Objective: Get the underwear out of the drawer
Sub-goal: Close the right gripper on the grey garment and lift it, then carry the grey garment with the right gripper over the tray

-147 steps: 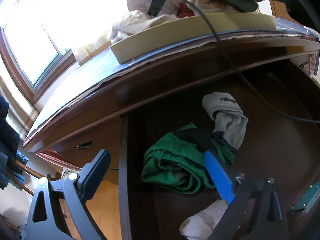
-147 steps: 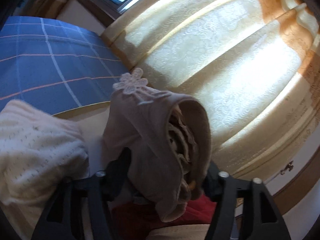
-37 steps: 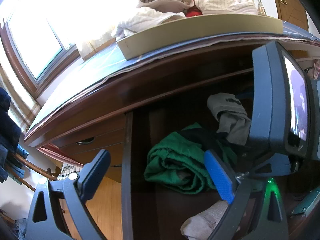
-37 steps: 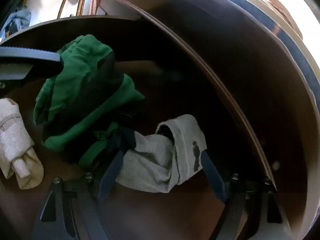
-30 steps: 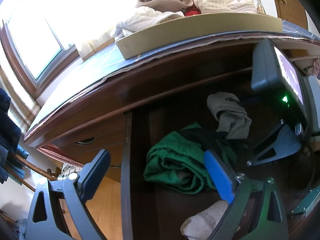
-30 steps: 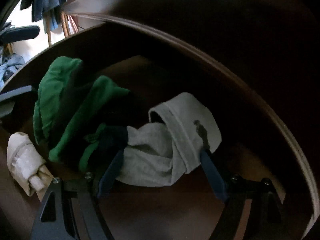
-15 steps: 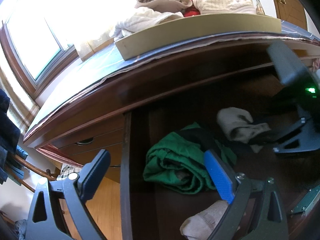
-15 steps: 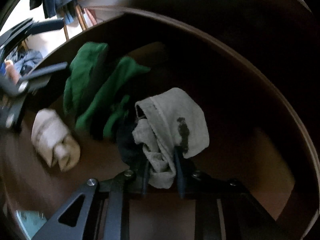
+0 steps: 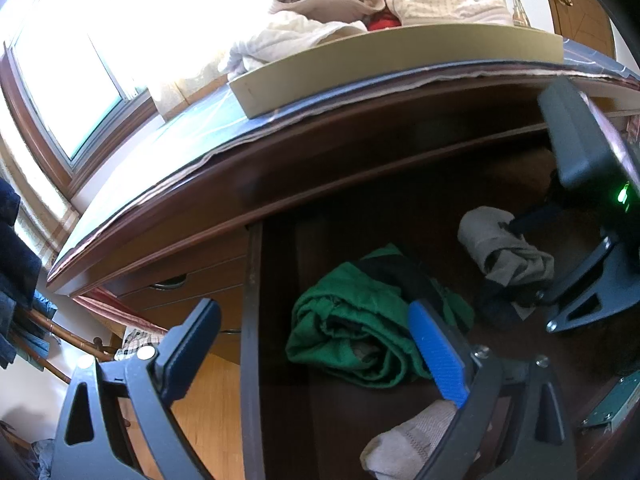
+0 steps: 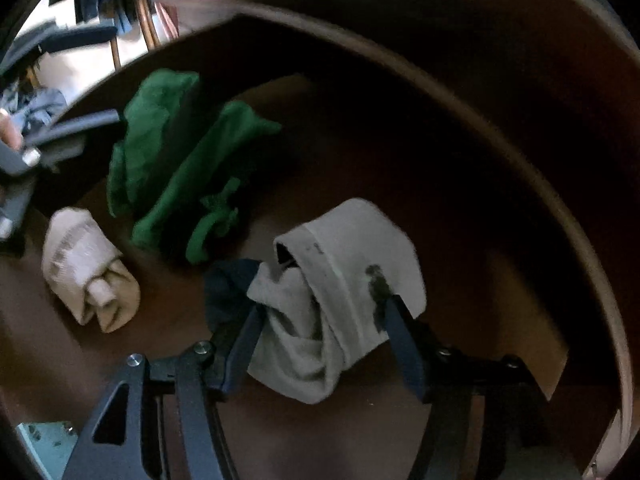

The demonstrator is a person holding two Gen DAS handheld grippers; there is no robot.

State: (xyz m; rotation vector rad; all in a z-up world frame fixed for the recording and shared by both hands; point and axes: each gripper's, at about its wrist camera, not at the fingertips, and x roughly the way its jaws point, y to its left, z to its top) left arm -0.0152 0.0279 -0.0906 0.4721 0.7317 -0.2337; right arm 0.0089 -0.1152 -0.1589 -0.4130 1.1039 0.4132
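I saw green underwear [image 9: 352,328] and grey underwear [image 10: 344,292] not yet out of the drawer [image 9: 250,320]. My right gripper [image 10: 320,316] had just been opening, with the grey pair between its jaws. My left gripper [image 9: 312,308] stood half-open and empty.

The left gripper [image 9: 316,348] is built of dark grey angular plastic with triangular cut-outs in its frame. A ribbed bright blue pad is carried on its right finger [image 9: 438,354], a dark ribbed pad on the left. Silver screw heads are set at the finger joints. The right gripper [image 10: 322,322] is made the same way, with dark blue pads and silver screws. A green light is lit on its grey housing.
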